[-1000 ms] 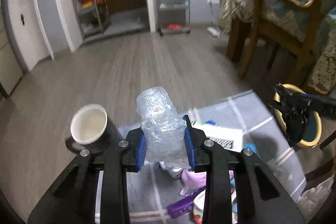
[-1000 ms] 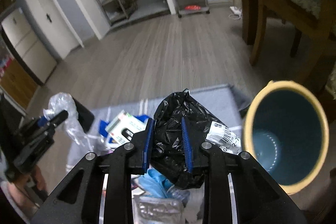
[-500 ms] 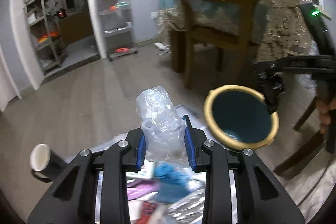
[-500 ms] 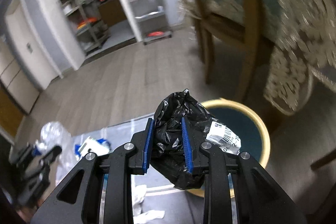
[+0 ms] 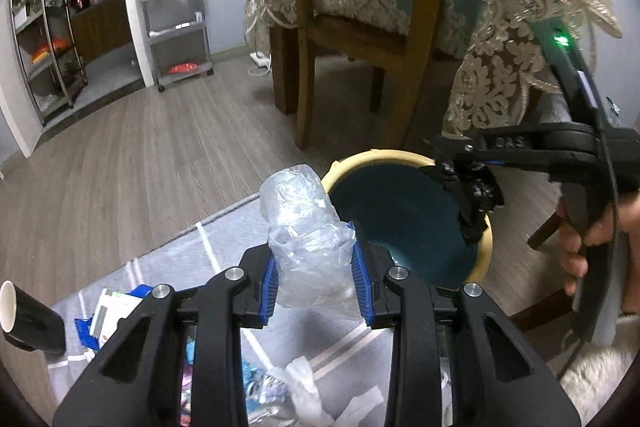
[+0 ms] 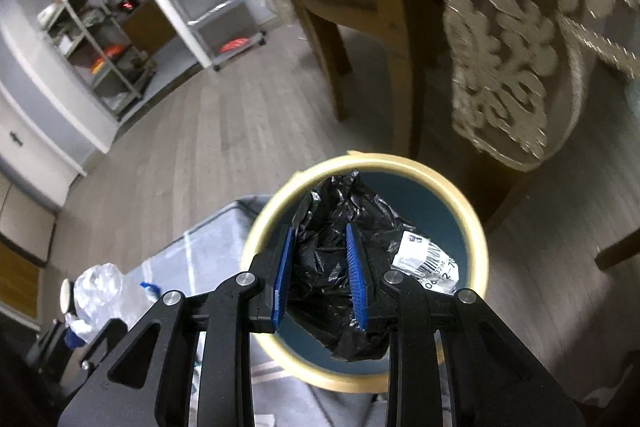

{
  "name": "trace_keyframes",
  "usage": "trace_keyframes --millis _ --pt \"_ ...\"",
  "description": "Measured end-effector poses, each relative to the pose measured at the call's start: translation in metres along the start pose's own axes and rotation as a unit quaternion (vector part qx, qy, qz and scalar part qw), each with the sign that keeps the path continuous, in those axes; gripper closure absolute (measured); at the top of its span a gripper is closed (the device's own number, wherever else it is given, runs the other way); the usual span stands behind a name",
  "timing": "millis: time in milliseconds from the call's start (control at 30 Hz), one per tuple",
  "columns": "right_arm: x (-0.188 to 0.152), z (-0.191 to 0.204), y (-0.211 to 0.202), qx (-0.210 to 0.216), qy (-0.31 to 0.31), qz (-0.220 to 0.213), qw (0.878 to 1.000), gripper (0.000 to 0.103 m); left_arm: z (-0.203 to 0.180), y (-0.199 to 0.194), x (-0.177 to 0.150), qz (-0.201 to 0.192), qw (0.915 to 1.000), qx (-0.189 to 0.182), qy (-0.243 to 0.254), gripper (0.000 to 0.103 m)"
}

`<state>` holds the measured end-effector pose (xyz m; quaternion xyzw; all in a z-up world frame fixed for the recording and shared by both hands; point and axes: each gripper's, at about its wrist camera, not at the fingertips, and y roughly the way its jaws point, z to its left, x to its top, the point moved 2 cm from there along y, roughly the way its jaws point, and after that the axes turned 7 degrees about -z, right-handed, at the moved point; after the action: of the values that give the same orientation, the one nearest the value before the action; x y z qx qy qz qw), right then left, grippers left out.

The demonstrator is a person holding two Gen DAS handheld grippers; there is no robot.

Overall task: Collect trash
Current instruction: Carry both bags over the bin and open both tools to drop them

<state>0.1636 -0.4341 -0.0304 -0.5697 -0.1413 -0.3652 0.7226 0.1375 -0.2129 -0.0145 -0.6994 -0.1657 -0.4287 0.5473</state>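
The right tool (image 6: 318, 267) is gripping a crumpled black plastic bag (image 6: 340, 267) between its blue pads, with a white barcode label (image 6: 424, 261) showing at the bag's right side. Seen from the right wrist, the bag is hanging directly over the mouth of the bin (image 6: 476, 227), a teal container with a cream rim that is standing on the floor at the edge of a grey striped mat (image 6: 208, 251). In the left wrist view the same bag (image 5: 474, 203) is sitting just above the bin's far rim (image 5: 376, 157), so the opening lies straight below the right tool; judged from this, the drop calls only for opening the pads.

The left tool (image 5: 314, 279) is clamping a crushed clear plastic wrapper (image 5: 304, 227), held upright. The bin lies ahead and to the right of this tool, with its near rim just beyond the pads, so the left load is waiting short of the opening. The right hand is therefore the nearer one to the bin.

More litter (image 5: 120, 311) is lying on the mat, beside a dark cup (image 5: 28, 319) at the left edge.
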Motion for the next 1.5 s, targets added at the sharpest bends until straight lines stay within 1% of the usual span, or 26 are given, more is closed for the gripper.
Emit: trace_keyframes --millis 67,200,367,533,600,700,733,767,867,933,1000,1067,1133,1167,1200,1267,1300,1367,1500 --pt "-0.001 -0.007 0.003 -0.004 0.013 0.005 1.000 0.075 -0.004 0.012 0.000 0.011 0.9999 -0.002 0.000 0.072" --pt "-0.002 -0.016 0.003 -0.004 0.038 0.004 0.999 0.075 -0.019 0.033 0.000 0.025 0.9994 -0.011 0.019 0.072" --pt "-0.002 -0.026 0.008 0.015 0.076 0.009 0.997 0.075 -0.037 0.052 -0.001 0.039 0.9983 -0.034 0.027 0.072" --pt "0.000 -0.025 0.011 0.020 0.081 0.008 0.997 0.075 -0.053 0.068 0.000 0.045 0.9968 -0.027 0.061 0.069" --pt "0.000 -0.024 0.011 0.020 0.078 0.007 0.997 0.074 -0.057 0.072 0.001 0.044 0.9962 -0.027 0.070 0.067" --pt "0.001 -0.023 0.011 0.022 0.071 0.003 0.997 0.072 -0.060 0.076 0.002 0.043 0.9961 -0.023 0.073 0.060" --pt "0.001 -0.021 0.011 0.023 0.071 0.003 0.997 0.072 -0.059 0.076 0.002 0.041 0.9964 -0.019 0.072 0.055" --pt "0.002 -0.021 0.011 0.023 0.068 0.001 0.997 0.070 -0.059 0.076 0.003 0.040 0.9966 -0.017 0.070 0.048" --pt "0.002 -0.020 0.009 0.018 0.066 -0.002 0.998 0.062 -0.054 0.073 0.003 0.031 0.9978 -0.012 0.057 0.035" --pt "0.002 -0.021 0.009 0.019 0.072 -0.004 0.997 0.059 -0.048 0.071 0.003 0.029 0.9983 -0.005 0.051 0.032" --pt "0.003 -0.019 0.007 0.020 0.074 -0.006 0.997 0.049 -0.044 0.068 0.003 0.027 0.9985 -0.002 0.046 0.030" --pt "0.004 -0.017 0.003 0.021 0.076 -0.010 0.997 0.046 -0.040 0.065 0.003 0.027 0.9987 0.002 0.043 0.027" --pt "0.004 -0.010 -0.001 0.025 0.075 -0.013 0.997 0.041 -0.035 0.060 0.002 0.027 0.9989 0.005 0.039 0.025" --pt "0.005 -0.007 -0.003 0.025 0.073 -0.015 0.997 0.031 -0.033 0.057 0.002 0.027 0.9989 0.007 0.038 0.024" --pt "0.006 -0.002 -0.006 0.026 0.068 -0.019 0.997 0.025 -0.030 0.055 0.002 0.026 0.9989 0.009 0.038 0.024" --pt "0.007 0.008 -0.012 0.026 0.056 -0.029 0.998 0.020 -0.025 0.046 0.001 0.022 0.9990 0.013 0.037 0.019" --pt "0.008 0.012 -0.015 0.026 0.051 -0.032 0.998 0.016 -0.023 0.042 0.000 0.020 0.9990 0.015 0.036 0.018" --pt "0.009 0.018 -0.021 0.025 0.044 -0.038 0.998 0.011 -0.016 0.032 -0.001 0.017 0.9992 0.020 0.030 0.016" --pt "0.011 0.025 -0.030 0.026 0.037 -0.047 0.998 0.008 0.001 0.012 -0.002 0.010 0.9993 0.032 0.018 0.012"
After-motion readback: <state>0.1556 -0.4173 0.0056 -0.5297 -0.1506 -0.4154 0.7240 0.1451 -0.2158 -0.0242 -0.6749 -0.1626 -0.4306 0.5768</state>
